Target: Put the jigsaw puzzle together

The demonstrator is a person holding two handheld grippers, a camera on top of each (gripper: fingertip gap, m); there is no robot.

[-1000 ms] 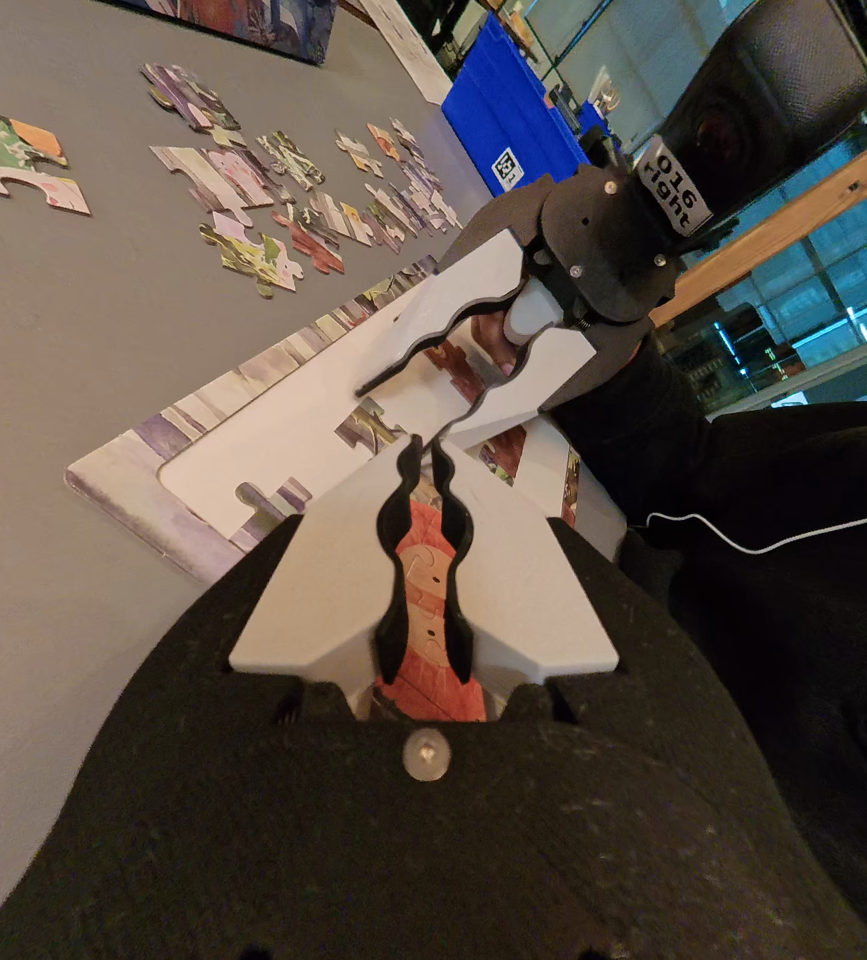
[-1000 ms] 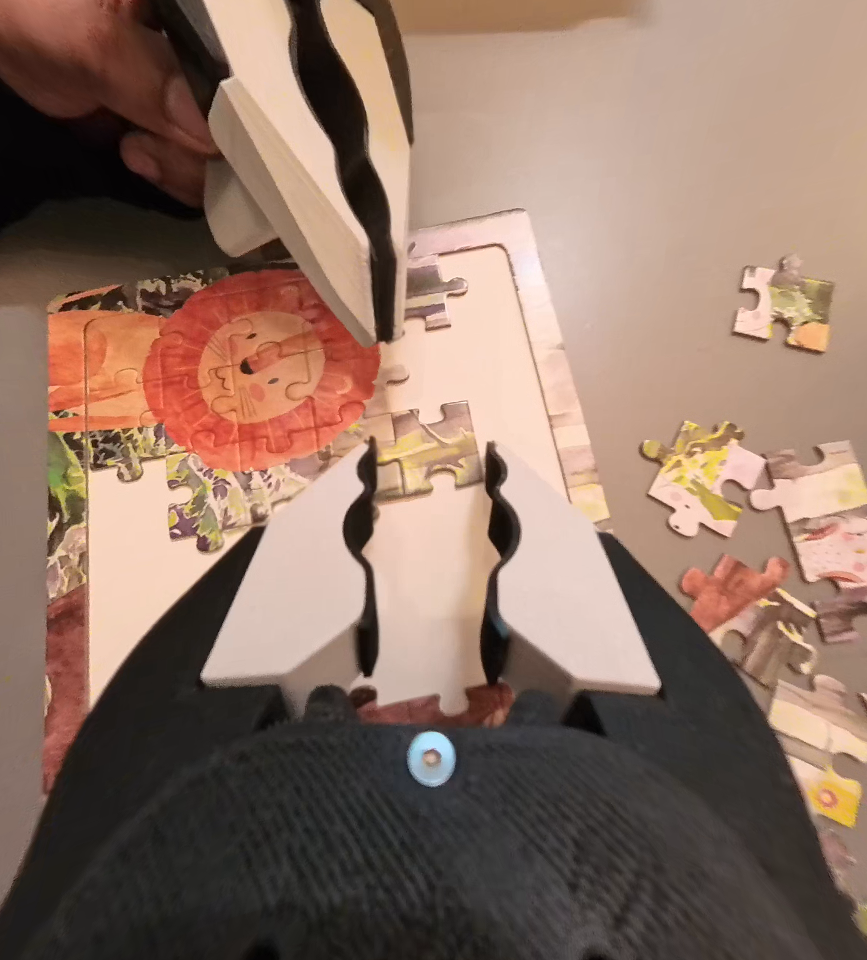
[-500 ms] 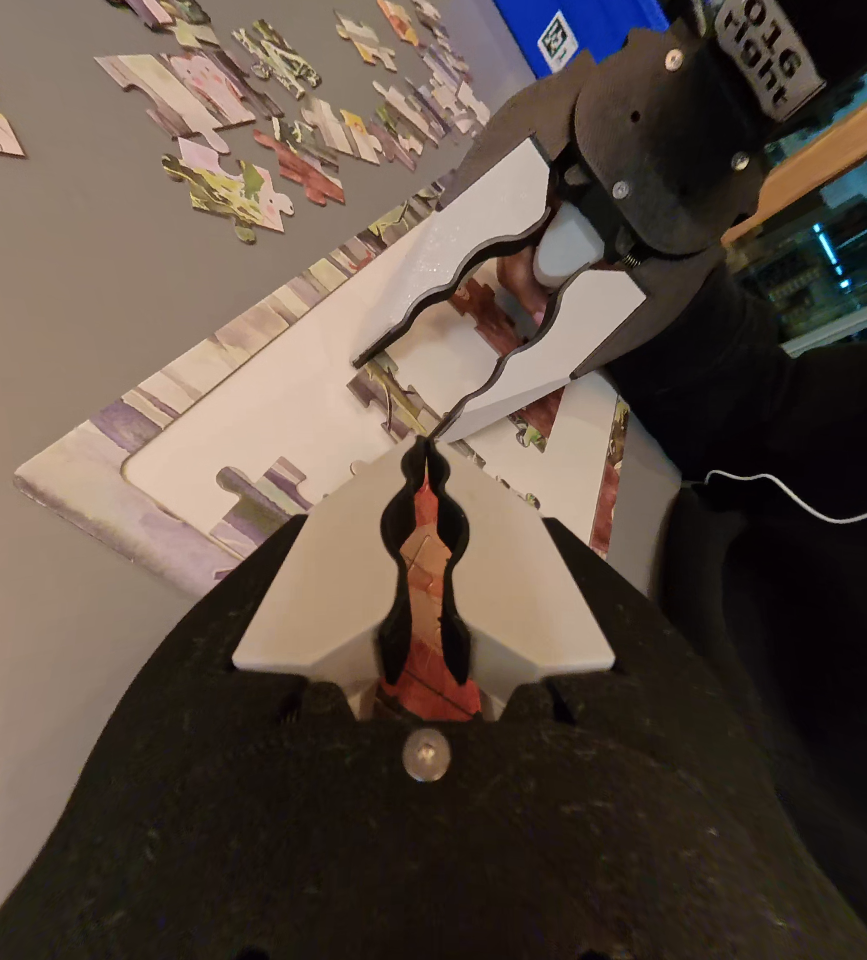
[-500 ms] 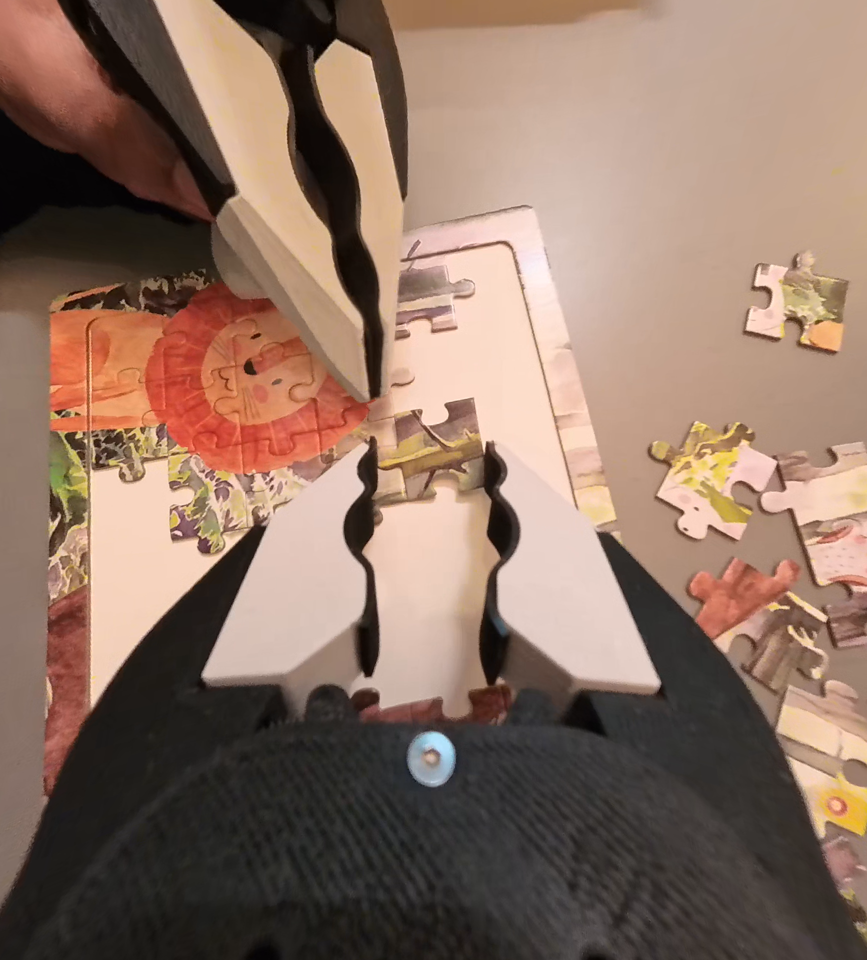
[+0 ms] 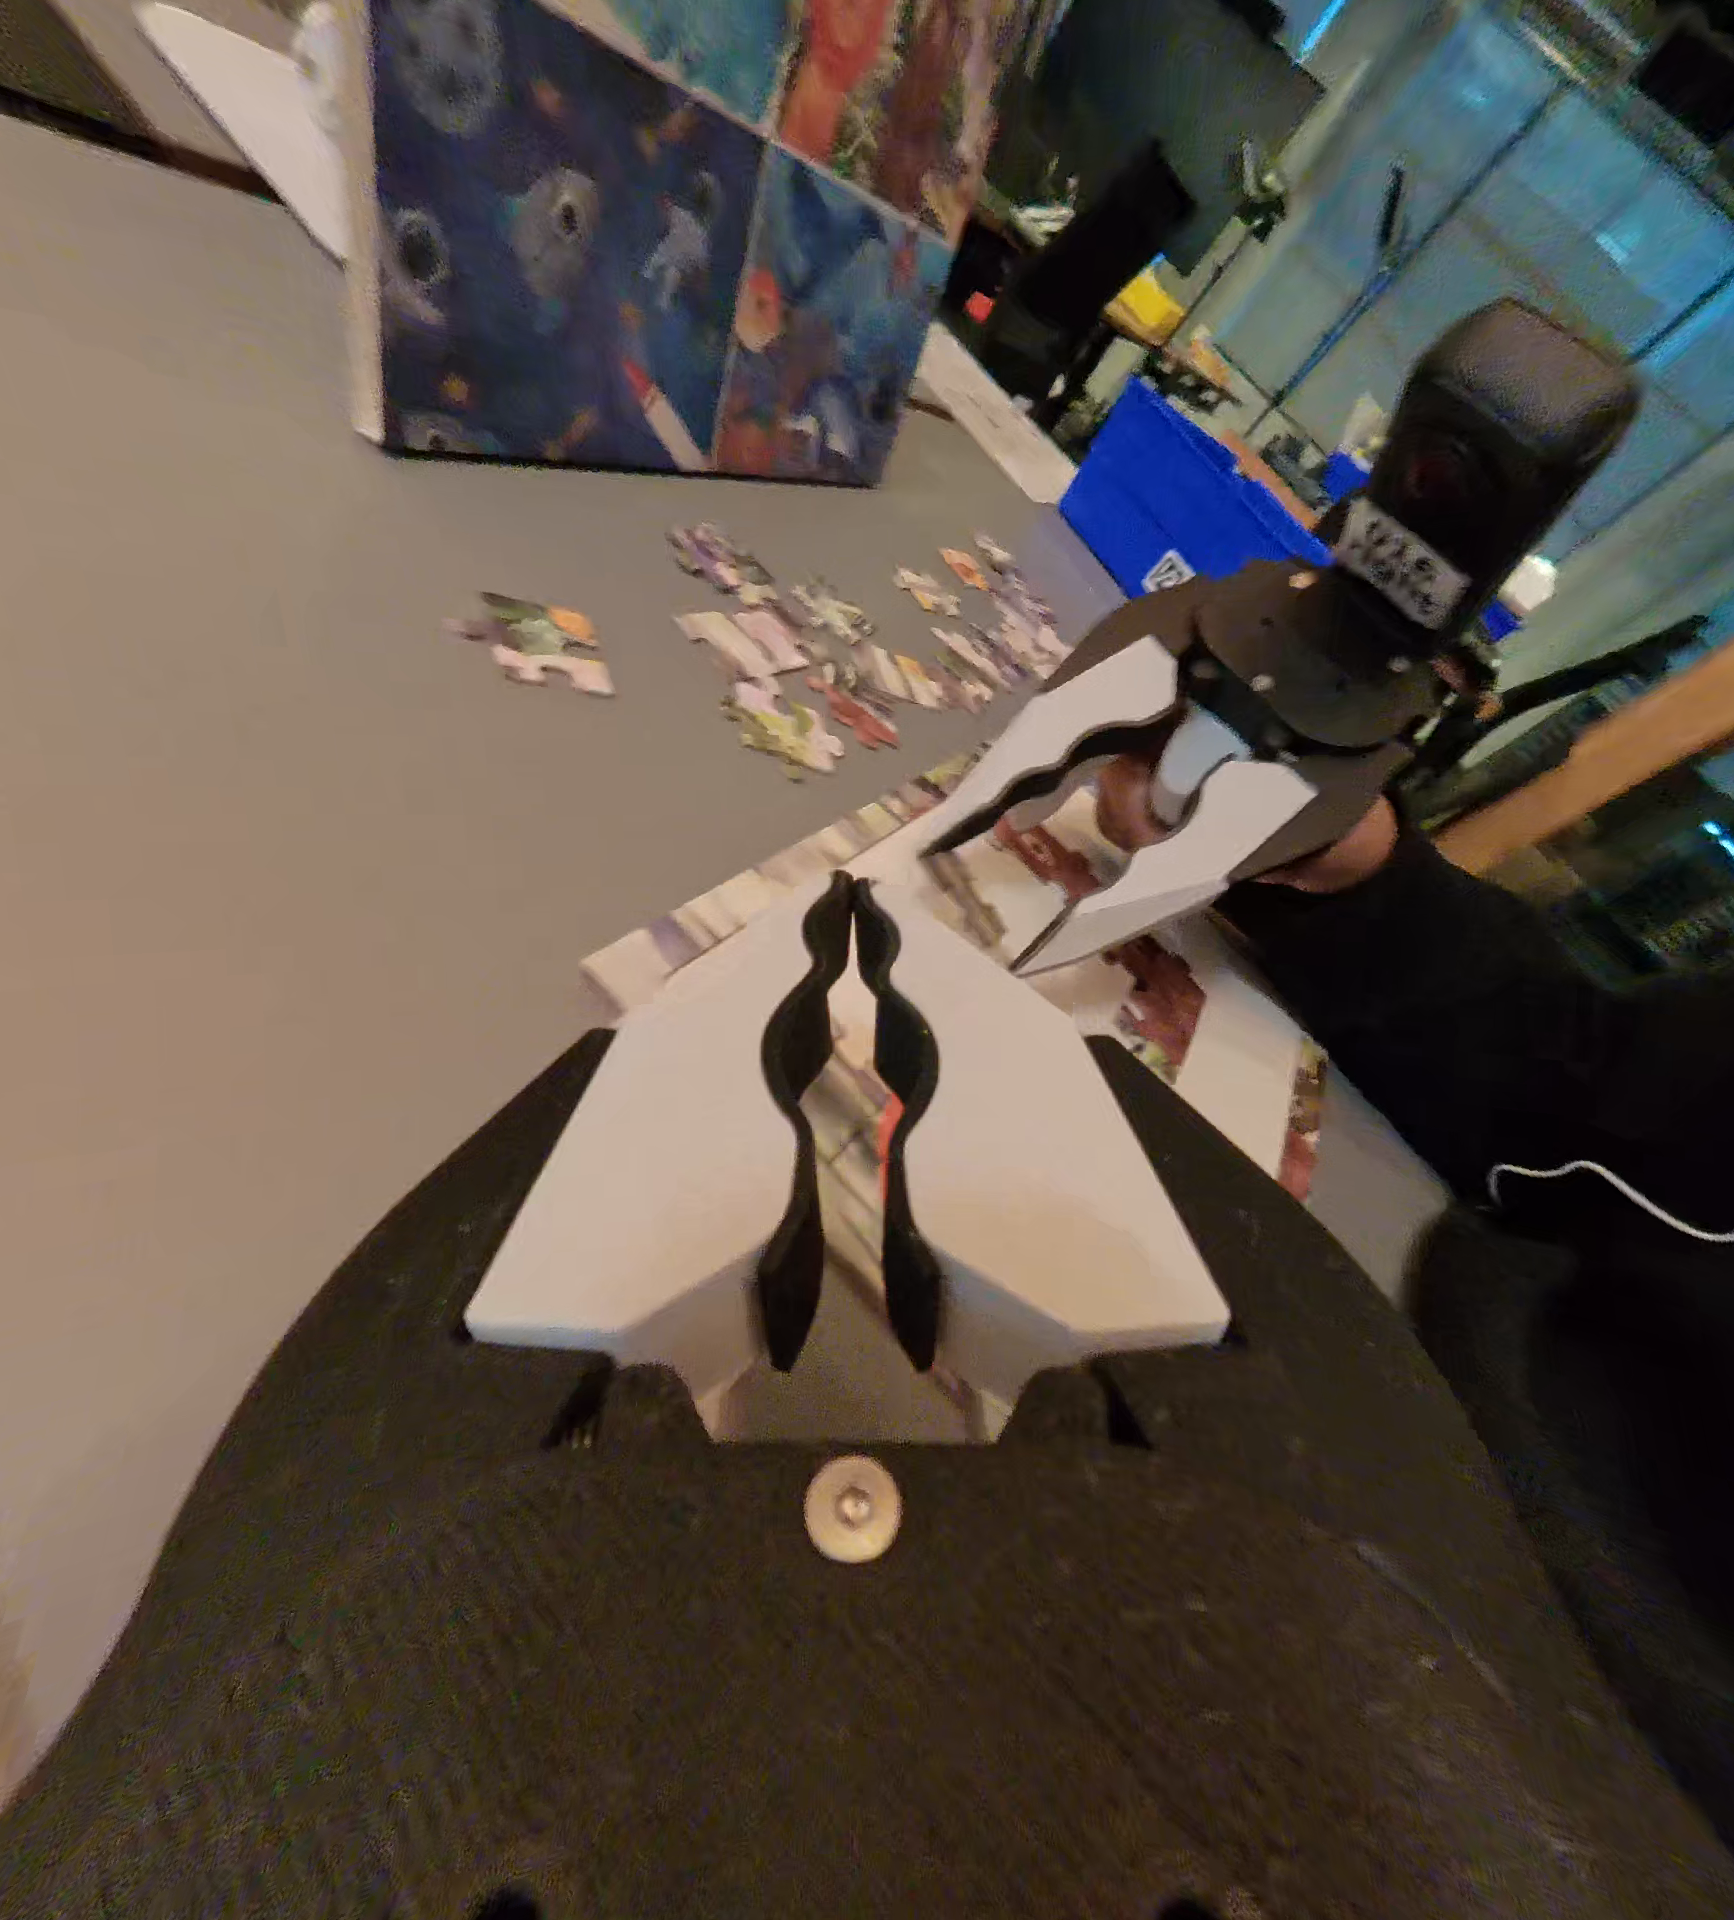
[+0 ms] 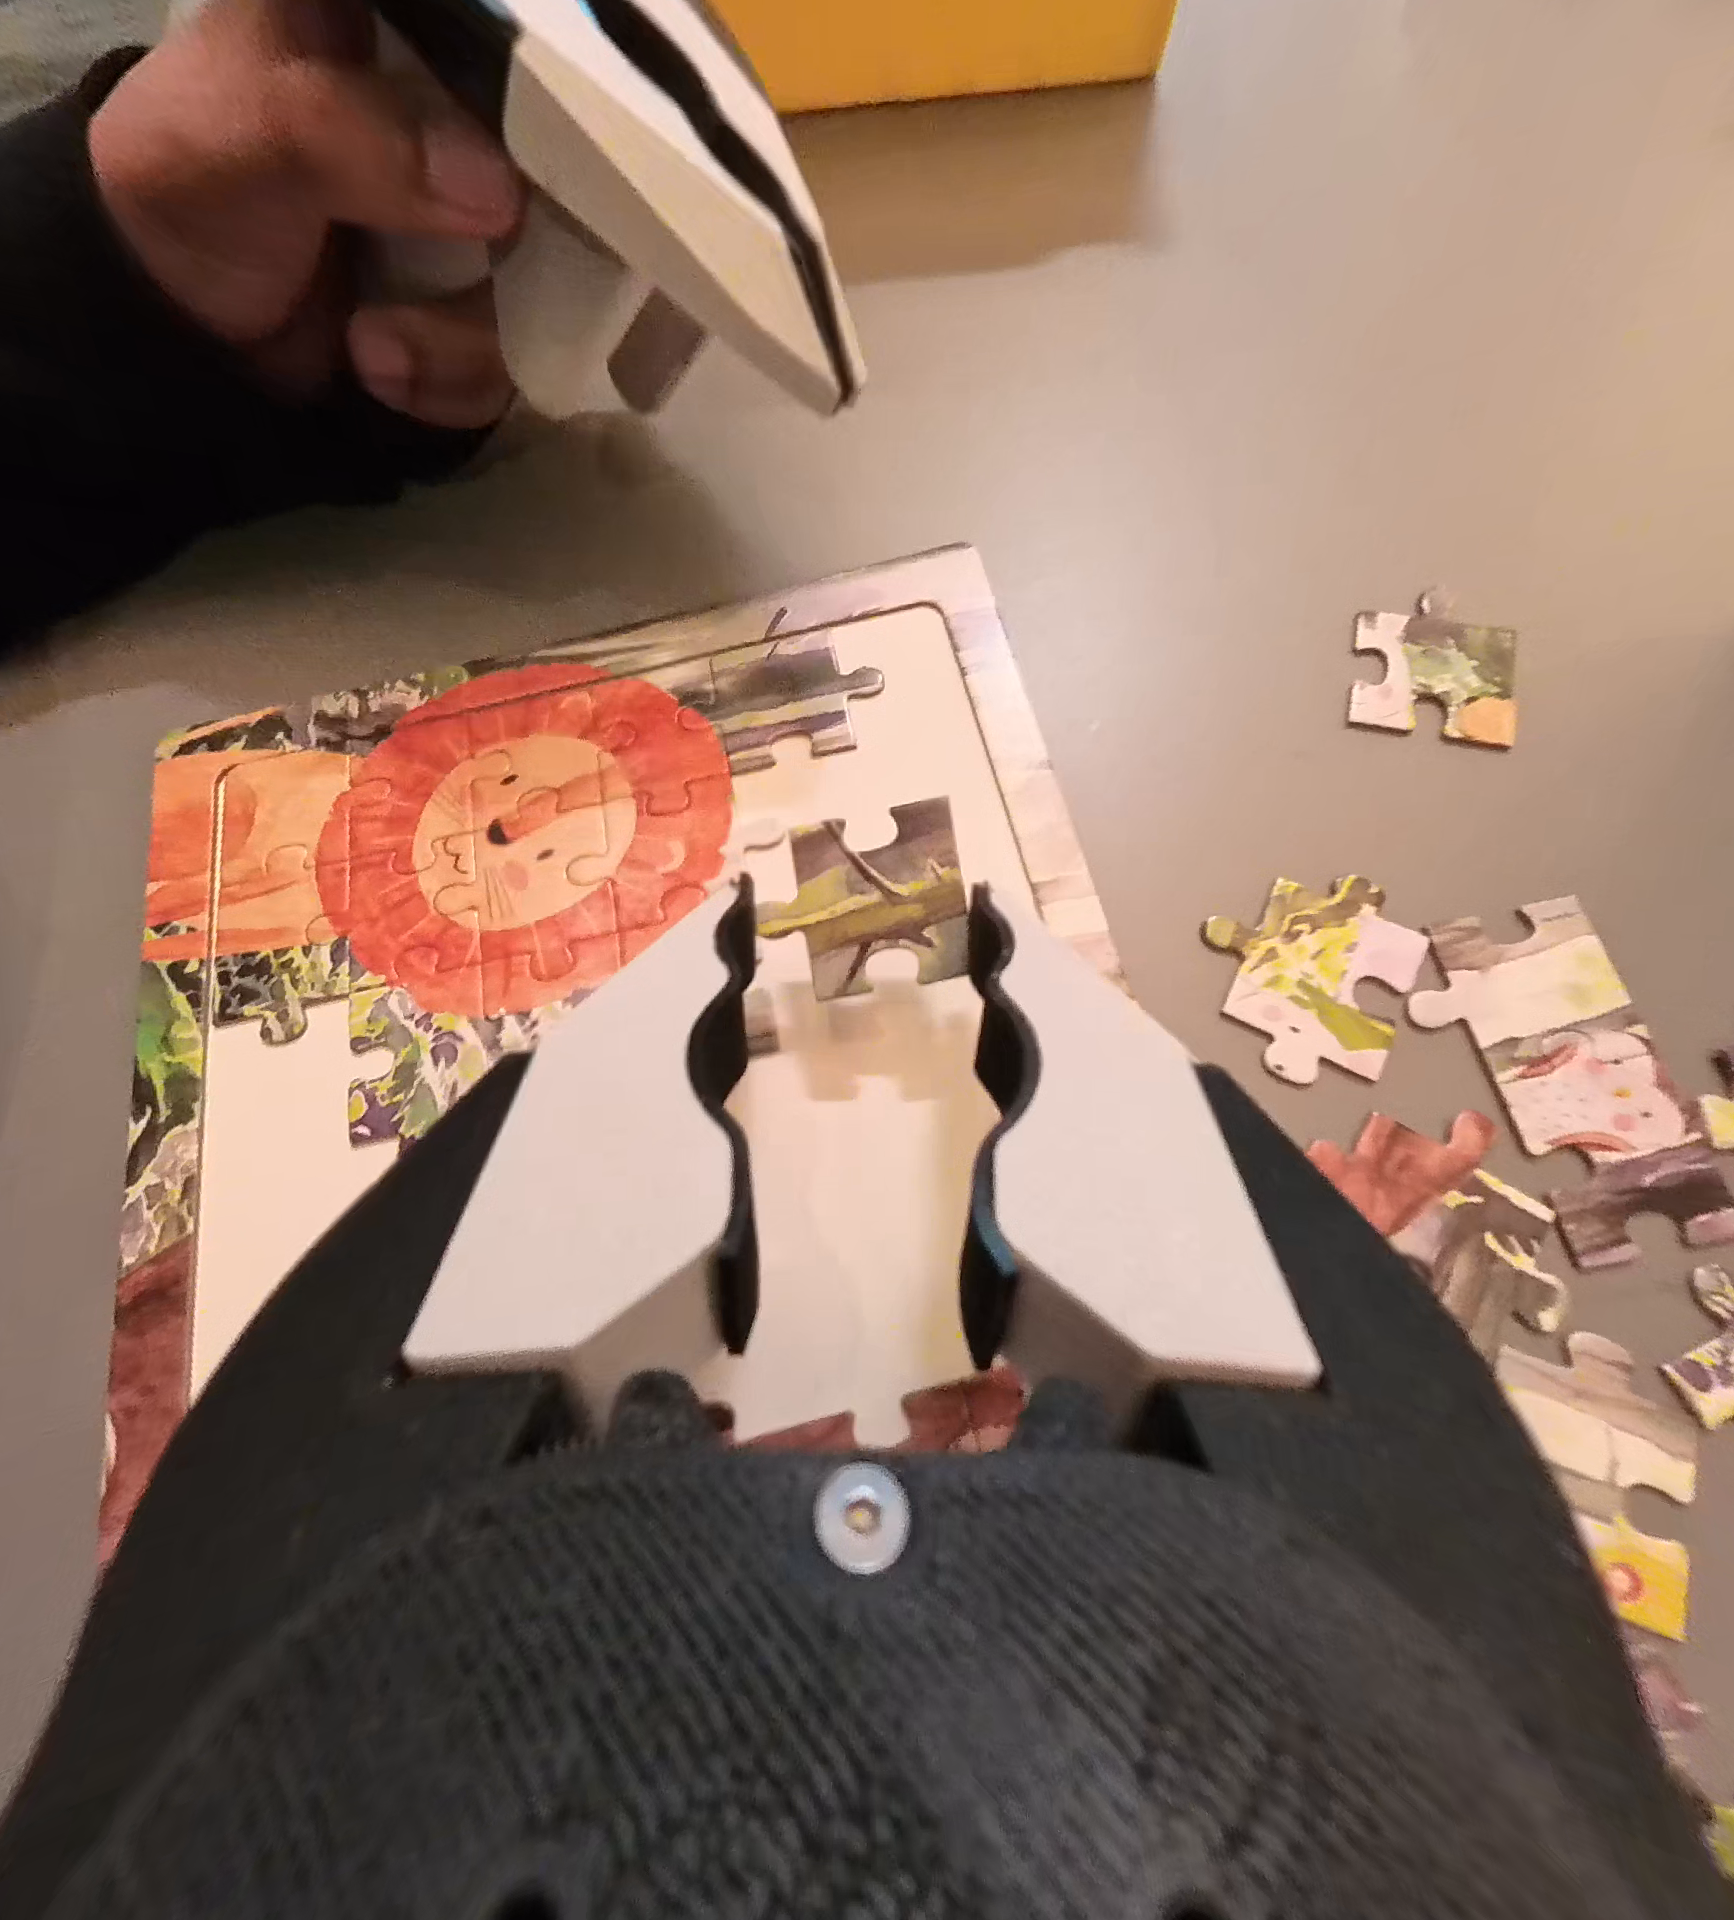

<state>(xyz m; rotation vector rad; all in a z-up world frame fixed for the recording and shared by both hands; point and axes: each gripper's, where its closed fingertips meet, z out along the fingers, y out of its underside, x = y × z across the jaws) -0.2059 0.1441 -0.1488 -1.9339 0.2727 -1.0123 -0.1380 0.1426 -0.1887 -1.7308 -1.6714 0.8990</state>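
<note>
A: Grey table (image 6: 1362, 364), workshop clutter behind; a printed box (image 5: 634, 260) and a blue bin (image 5: 1175, 520) are seen at the far edge.

B: Puzzle location?

A: Tray (image 6: 1024, 790) is laid flat near the table's front edge. Lion (image 6: 520, 842) is already assembled at upper left; much white backing is left bare. One green-grey piece (image 6: 878, 899) is seated by the lion, apart from the rest. Loose pieces (image 6: 1528, 1039) are spread to the right of the tray, picture side up, likely so they can be matched by colour. One piece (image 6: 1434, 675) is set apart, farther out.

B: Tongs?

A: Right gripper (image 6: 855, 914) is held open, nothing between the jaws, tips poised just above the green-grey piece. Judged: that piece is being checked, or a next one is to be fetched from the spread at right.

B: And the left?

A: Left gripper (image 5: 850, 891) is closed, tips touching, nothing gripped. It is raised off the tray, pointing out across the table towards the pieces.

B: Hand pose?

A: Left hand (image 6: 302, 208) is wrapped round the handle, a finger on the trigger; the tool is angled down and rightward, clear of the lion. Right gripper is tilted steeply down over the tray, wrist above the near edge.

B: Progress?

A: Judged under half done.
</note>
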